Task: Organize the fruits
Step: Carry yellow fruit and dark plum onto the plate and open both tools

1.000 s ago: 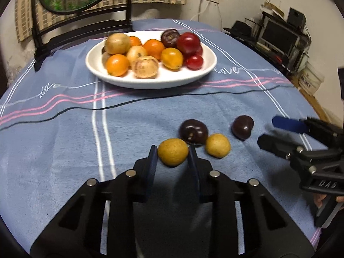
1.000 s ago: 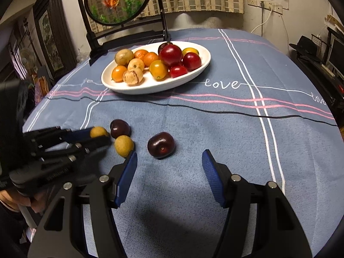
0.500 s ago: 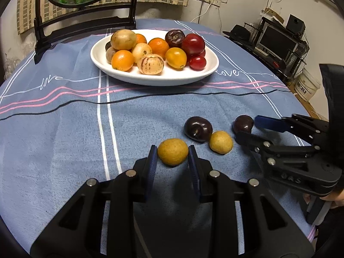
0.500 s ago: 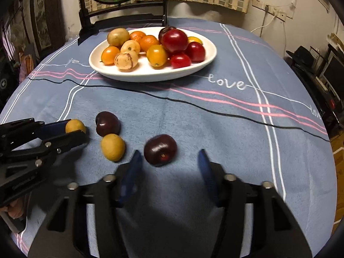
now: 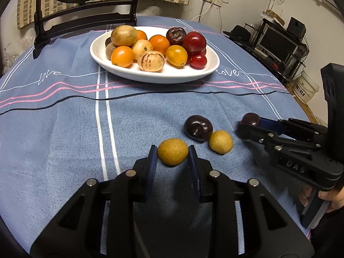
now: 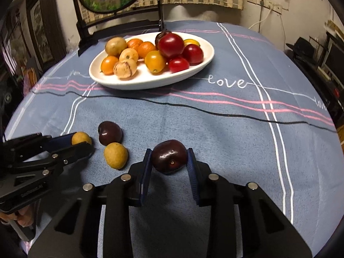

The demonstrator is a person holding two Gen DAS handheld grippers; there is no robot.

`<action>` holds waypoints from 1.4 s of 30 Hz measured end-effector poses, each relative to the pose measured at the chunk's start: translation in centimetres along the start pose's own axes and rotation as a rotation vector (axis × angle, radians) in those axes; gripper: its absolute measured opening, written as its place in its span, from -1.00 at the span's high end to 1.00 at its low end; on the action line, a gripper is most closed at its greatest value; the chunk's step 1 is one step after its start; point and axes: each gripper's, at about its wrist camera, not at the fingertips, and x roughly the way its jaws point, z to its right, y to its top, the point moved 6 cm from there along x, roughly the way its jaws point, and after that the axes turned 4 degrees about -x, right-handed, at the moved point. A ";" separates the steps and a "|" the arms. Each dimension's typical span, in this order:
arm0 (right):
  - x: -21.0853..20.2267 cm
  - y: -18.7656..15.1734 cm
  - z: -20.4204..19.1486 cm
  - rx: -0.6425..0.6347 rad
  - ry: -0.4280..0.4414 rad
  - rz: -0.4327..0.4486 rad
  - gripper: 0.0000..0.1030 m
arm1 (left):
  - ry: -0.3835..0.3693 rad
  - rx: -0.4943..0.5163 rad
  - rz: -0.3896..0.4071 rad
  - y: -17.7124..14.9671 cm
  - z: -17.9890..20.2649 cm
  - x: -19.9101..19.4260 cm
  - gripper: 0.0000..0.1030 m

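My left gripper [image 5: 172, 153] is shut on a small yellow fruit [image 5: 172, 151], seemingly a little above the blue tablecloth; it also shows in the right wrist view [image 6: 81, 138]. My right gripper [image 6: 169, 158] is shut on a dark plum [image 6: 169, 156], seen in the left wrist view [image 5: 250, 119] between its fingers. A second dark plum [image 5: 197, 127] and a second yellow fruit [image 5: 220, 141] lie on the cloth between the two grippers. A white oval plate [image 5: 206, 73] at the far side holds several oranges, plums, tomatoes and pale fruits.
A dark wooden chair [image 5: 86, 19] stands behind the plate at the far table edge. The table's right edge [image 5: 301, 107] drops off toward shelves with electronics and a white bucket [image 5: 305, 88].
My right gripper moved forward around the dark plum and closed on it. My left gripper stayed shut on the yellow fruit and shifted slightly toward the plate.
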 end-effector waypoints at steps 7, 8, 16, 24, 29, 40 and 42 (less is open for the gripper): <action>-1.1 0.0 0.1 0.007 0.015 0.026 0.38 | 0.019 0.026 0.034 0.5 0.6 -1.2 0.42; -1.3 0.1 0.0 0.007 0.019 0.031 0.38 | 0.023 0.033 0.040 0.6 0.7 -1.4 0.42; -2.7 1.9 -0.5 -0.024 0.023 0.079 0.37 | 0.045 0.062 0.082 2.2 0.4 -3.2 0.42; -3.7 6.5 -2.0 -0.095 0.051 0.146 0.37 | 0.062 0.074 0.142 6.9 -0.3 -4.3 0.42; -2.5 10.7 -3.9 -0.141 0.079 0.178 0.37 | 0.063 0.033 0.150 10.1 -1.4 -3.3 0.42; 4.3 16.5 -3.6 -0.099 0.090 0.126 0.37 | 0.135 0.014 0.126 14.9 -4.4 1.9 0.42; 5.3 17.1 -3.4 -0.088 0.099 0.115 0.35 | 0.137 0.010 0.127 15.4 -4.7 2.6 0.42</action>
